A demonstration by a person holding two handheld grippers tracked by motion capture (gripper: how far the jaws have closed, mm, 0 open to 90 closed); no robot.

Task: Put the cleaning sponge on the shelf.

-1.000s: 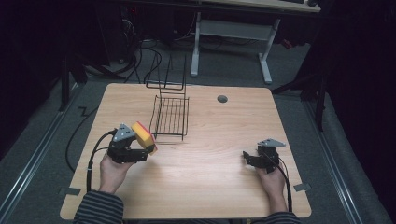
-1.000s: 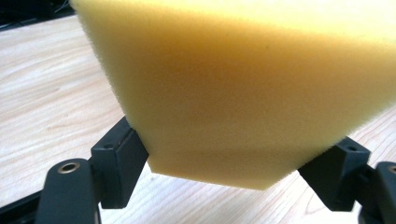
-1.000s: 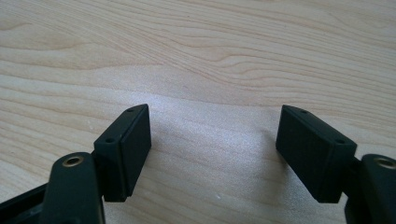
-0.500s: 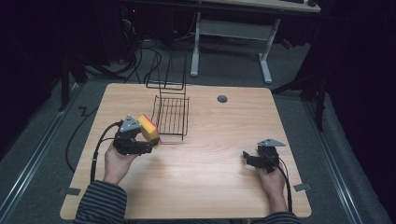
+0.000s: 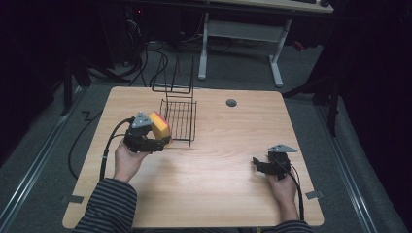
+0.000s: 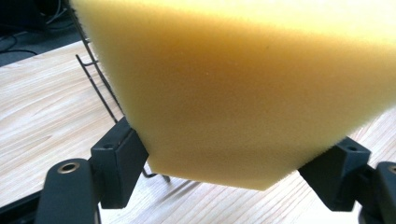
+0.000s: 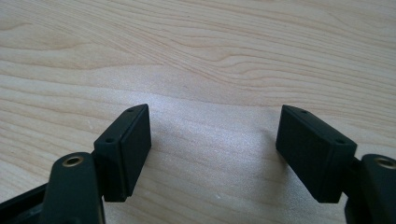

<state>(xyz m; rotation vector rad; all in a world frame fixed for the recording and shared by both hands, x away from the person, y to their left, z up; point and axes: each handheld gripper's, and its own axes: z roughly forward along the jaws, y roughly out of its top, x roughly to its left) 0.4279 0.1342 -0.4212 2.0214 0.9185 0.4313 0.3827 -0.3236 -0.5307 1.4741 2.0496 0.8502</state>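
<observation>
**Left tool clamped on a sponge beside the wire rack**

Left tool [image 5: 154,140] is seen clamped on a yellow sponge [image 5: 160,125], its two black jaws pressed against opposite sides of the foam block. In the left gripper view the sponge [image 6: 243,84] bulges past the jaws and narrows where it is pinched, so some give in the material is indicated. A thin reddish layer is visible along one edge of the block in the high view; it is judged to be a scouring face, though this cannot be confirmed.

The sponge is held above the desk [image 5: 233,194], just beside the near-left corner of the black wire rack [image 5: 180,121]. Rack wires [image 6: 100,88] are seen close behind the sponge in the left gripper view; whether they are touched cannot be told.

The sponge is judged light, soft and springy, unlikely to slip from rubbery pads and not fragile. A grip across the broad foam faces, near the middle, is judged best, since a hold at a corner would let it fold or twist. Snagging of the foam on the rack wires is a possible risk.

Right tool [image 5: 266,165] rests low at the desk's right side, its jaws standing apart with nothing between them, and bare wood [image 7: 224,60] is seen ahead.
</observation>
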